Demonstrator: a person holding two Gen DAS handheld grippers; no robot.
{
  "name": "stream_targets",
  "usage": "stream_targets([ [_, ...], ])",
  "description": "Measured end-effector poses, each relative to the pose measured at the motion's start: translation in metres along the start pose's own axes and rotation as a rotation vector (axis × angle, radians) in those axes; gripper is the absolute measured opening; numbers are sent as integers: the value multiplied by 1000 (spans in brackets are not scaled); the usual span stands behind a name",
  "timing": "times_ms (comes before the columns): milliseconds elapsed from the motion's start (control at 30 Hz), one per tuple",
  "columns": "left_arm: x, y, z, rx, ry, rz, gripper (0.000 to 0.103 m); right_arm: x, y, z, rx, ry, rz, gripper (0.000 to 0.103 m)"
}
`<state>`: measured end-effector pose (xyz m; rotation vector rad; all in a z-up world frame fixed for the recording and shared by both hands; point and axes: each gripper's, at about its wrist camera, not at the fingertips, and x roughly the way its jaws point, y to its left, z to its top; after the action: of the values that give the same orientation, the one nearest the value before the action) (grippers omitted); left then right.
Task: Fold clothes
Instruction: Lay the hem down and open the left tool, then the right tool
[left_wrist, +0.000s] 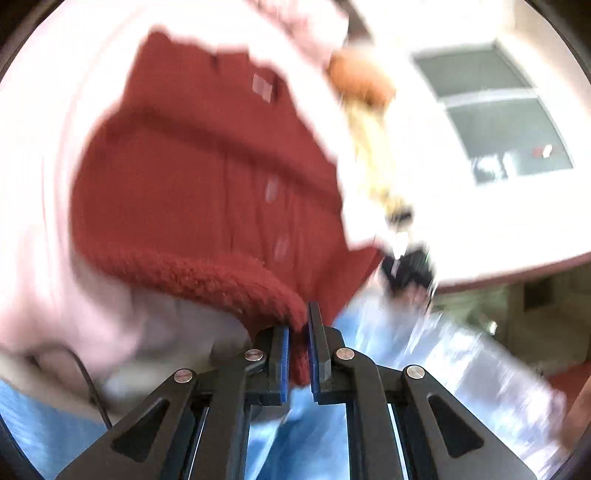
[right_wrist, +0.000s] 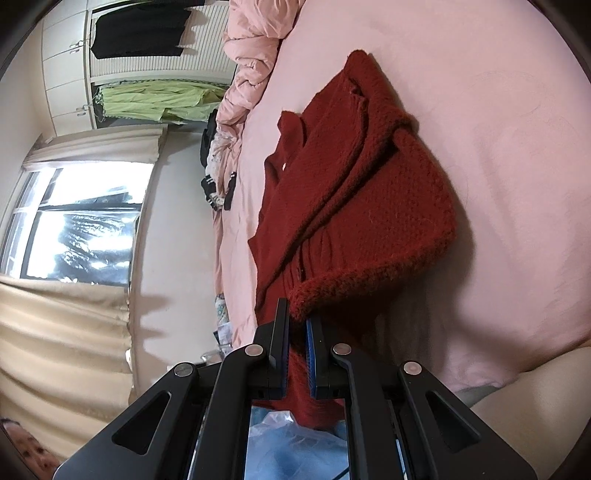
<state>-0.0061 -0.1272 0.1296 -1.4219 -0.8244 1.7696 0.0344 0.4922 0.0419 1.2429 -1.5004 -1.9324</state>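
A dark red knitted cardigan (right_wrist: 354, 192) lies partly folded on a pink bed sheet (right_wrist: 498, 147). In the right wrist view my right gripper (right_wrist: 297, 328) is shut on the cardigan's thick ribbed edge, and the knit hangs down between the blue pads. The left wrist view is motion-blurred. There my left gripper (left_wrist: 299, 332) is shut on another stretch of the red cardigan (left_wrist: 207, 177), with a rolled hem bunched between its blue pads. Pale buttons run down the cardigan's front in that view.
A crumpled pink duvet (right_wrist: 251, 55) and small dark clothes (right_wrist: 218, 184) lie at the bed's far end. Beige curtains (right_wrist: 62, 332), a window (right_wrist: 74, 229) and hanging garments (right_wrist: 155, 99) fill the left. The blurred other gripper (left_wrist: 406, 266) shows in the left wrist view, over blue plastic (left_wrist: 406, 350).
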Motion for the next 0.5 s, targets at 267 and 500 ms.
stream_targets([
  [267, 14, 74, 86, -225, -198, 58, 10, -4, -20, 43, 138, -136, 19, 8],
  [500, 76, 102, 95, -334, -173, 105, 10, 16, -76, 72, 425, -172, -113, 15],
])
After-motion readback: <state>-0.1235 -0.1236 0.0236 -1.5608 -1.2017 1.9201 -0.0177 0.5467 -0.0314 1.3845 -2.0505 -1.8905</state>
